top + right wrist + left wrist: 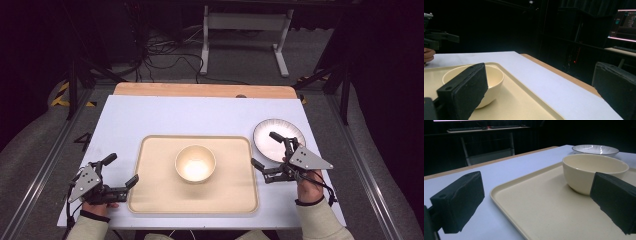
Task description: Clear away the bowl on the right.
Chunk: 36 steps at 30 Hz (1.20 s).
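Centrally, a cream bowl [195,163] sits on a tray [150,195], between both grippers. Left gripper [120,172] and right gripper [265,150] rest spread apart, empty.

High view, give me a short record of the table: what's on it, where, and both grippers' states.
surface: white table
tray: beige tray, centre front
bowl: cream bowl, upright, empty, on the tray
plate: white plate, right of the tray, off it
left gripper: open, at the tray's left edge
right gripper: open, between tray and plate
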Tool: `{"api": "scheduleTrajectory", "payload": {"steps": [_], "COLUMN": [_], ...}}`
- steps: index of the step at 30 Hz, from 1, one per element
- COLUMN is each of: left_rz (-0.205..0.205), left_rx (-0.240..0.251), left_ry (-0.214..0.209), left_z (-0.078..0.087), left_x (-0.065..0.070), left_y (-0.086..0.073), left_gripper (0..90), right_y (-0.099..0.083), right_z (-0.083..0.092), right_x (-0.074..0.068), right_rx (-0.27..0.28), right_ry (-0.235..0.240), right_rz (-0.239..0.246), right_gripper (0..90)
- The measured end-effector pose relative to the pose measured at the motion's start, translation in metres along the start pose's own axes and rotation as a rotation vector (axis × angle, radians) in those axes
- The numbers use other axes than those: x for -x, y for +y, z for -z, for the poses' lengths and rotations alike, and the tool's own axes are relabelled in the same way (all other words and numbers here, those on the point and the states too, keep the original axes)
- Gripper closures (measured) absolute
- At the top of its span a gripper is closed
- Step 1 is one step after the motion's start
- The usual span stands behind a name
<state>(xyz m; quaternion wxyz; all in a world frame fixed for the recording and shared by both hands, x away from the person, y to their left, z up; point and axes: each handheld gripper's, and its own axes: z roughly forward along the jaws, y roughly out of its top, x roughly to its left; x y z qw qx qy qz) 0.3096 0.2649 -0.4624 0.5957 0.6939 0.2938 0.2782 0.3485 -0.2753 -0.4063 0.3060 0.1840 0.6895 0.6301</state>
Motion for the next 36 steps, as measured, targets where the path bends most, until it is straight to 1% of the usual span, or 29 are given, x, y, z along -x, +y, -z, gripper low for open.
{"api": "scheduleTrajectory", "payload": {"steps": [2,3,5,6,7,10,12,13,15,17,18,19,22,24,25,26,31,36], "left_rz": [0.0,0.0,0.0,0.0,0.0,0.0,0.0,-0.001,-0.001,-0.001,-0.001,-0.002,-0.001,-0.001,-0.001,-0.003,0.0,0.0], "left_rx": [0.0,0.0,0.001,0.0,0.0,0.001,0.001,0.001,0.001,0.002,0.002,0.002,0.002,0.002,0.002,0.002,0.0,0.0], "left_ry": [0.0,0.0,0.0,-0.001,-0.001,0.0,-0.001,-0.001,-0.001,-0.002,-0.002,-0.002,-0.002,-0.002,-0.003,-0.004,-0.007,-0.008], "left_z": [0.0,0.0,0.0,0.0,0.0,0.0,0.0,0.0,0.0,0.0,0.0,0.0,0.0,0.0,0.0,0.0,0.0,0.0], "left_x": [0.0,0.0,0.0,0.0,0.0,0.0,0.0,0.0,0.0,0.0,0.0,0.0,0.0,0.0,0.0,0.0,-0.001,-0.001], "left_y": [0.0,0.0,0.0,0.0,0.0,0.0,0.0,0.0,0.0,0.0,0.0,0.0,0.0,0.0,0.0,0.0,0.0,0.0], "left_gripper": [0.2,0.2,0.2,0.2,0.2,0.2,0.2,0.2,0.2,0.2,0.2,0.2,0.2,0.2,0.2,0.2,0.2,0.2], "right_y": [-0.003,-0.005,-0.008,-0.01,-0.012,-0.021,-0.025,-0.03,-0.032,-0.039,-0.041,-0.042,-0.046,-0.051,-0.053,-0.055,-0.053,-0.051], "right_z": [0.001,0.001,0.0,0.0,-0.001,-0.002,-0.002,-0.003,-0.003,-0.002,-0.002,-0.001,0.0,0.002,0.002,0.003,0.003,0.004], "right_x": [0.001,0.001,0.0,-0.001,-0.001,-0.002,-0.002,-0.003,-0.003,-0.001,-0.001,0.0,0.001,0.003,0.003,0.005,0.003,0.003], "right_rx": [-0.002,-0.006,0.006,0.01,0.011,0.012,-0.002,0.008,0.007,-0.016,-0.014,-0.01,-0.009,-0.02,-0.023,-0.031,-0.028,-0.019], "right_ry": [-0.006,-0.014,-0.022,-0.038,-0.039,-0.041,-0.04,-0.056,-0.058,-0.065,-0.063,-0.067,-0.076,-0.095,-0.104,-0.104,-0.107,-0.111], "right_rz": [-0.003,0.004,0.009,0.003,-0.003,-0.043,-0.058,-0.078,-0.079,-0.088,-0.084,-0.094,-0.101,-0.098,-0.109,-0.11,-0.1,-0.102], "right_gripper": [0.0,0.0,0.1,0.0,0.0,0.0,0.0,0.0,0.0,0.0,0.0,0.0,0.0,0.0,0.0,0.0,0.0,0.0]}}
